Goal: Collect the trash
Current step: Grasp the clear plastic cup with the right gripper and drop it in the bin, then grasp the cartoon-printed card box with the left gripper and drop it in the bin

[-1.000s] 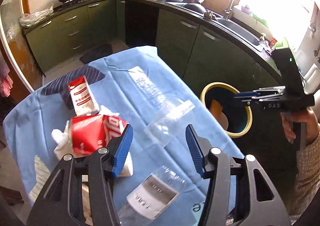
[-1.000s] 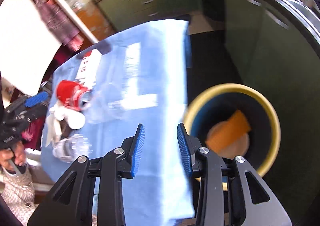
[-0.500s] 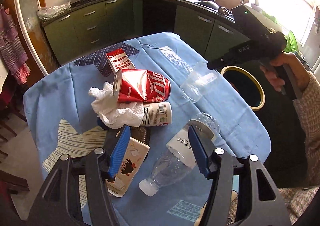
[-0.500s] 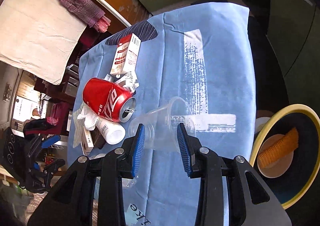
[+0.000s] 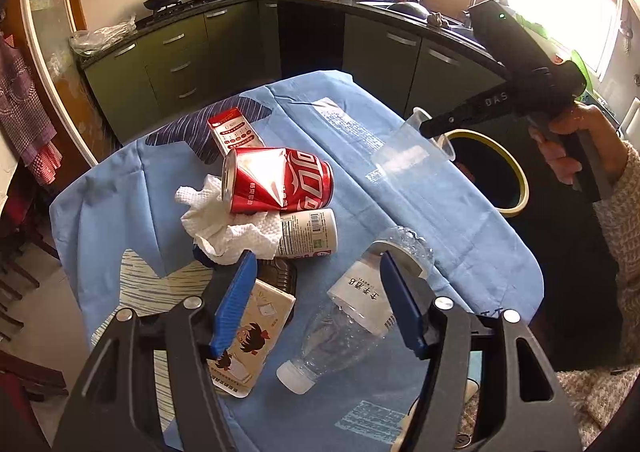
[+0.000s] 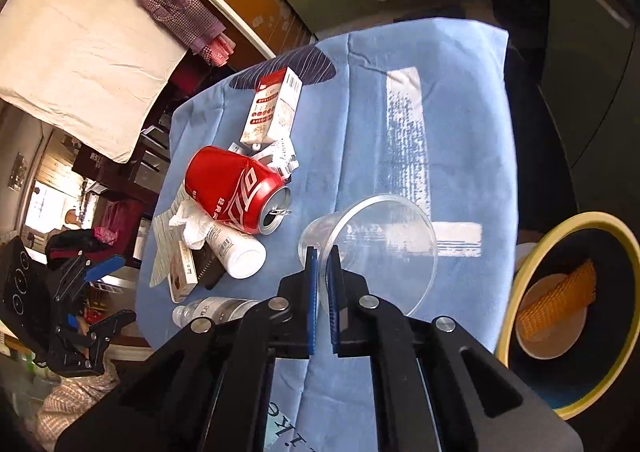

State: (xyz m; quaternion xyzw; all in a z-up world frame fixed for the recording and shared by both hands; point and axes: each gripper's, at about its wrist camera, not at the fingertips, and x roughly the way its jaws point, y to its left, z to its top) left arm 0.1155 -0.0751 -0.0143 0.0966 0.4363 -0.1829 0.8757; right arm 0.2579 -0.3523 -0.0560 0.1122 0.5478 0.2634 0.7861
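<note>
My right gripper (image 6: 322,252) is shut on the rim of a clear plastic cup (image 6: 384,244), which lies tilted over the blue tablecloth (image 6: 460,132). The left wrist view shows that cup (image 5: 404,150) pinched at the table's right side. My left gripper (image 5: 317,258) hovers over the trash pile with its jaws opening. A clear crushed water bottle (image 5: 352,312) lies below and between them, and the pads do not press on it. A dented red can (image 5: 280,182) rests on a white tissue (image 5: 224,224) and a small white bottle (image 5: 308,232).
A yellow-rimmed bin (image 6: 516,280) stands on the floor right of the table, with orange netting and a paper bowl inside. A red-and-white carton (image 5: 236,132) and a cartoon-printed box (image 5: 252,336) also lie on the cloth. Dark green kitchen cabinets (image 5: 180,64) stand behind.
My right gripper came back from the bin and closed on the cup's rim. My left gripper swung over the trash pile, then held still, its jaws a little wider.
</note>
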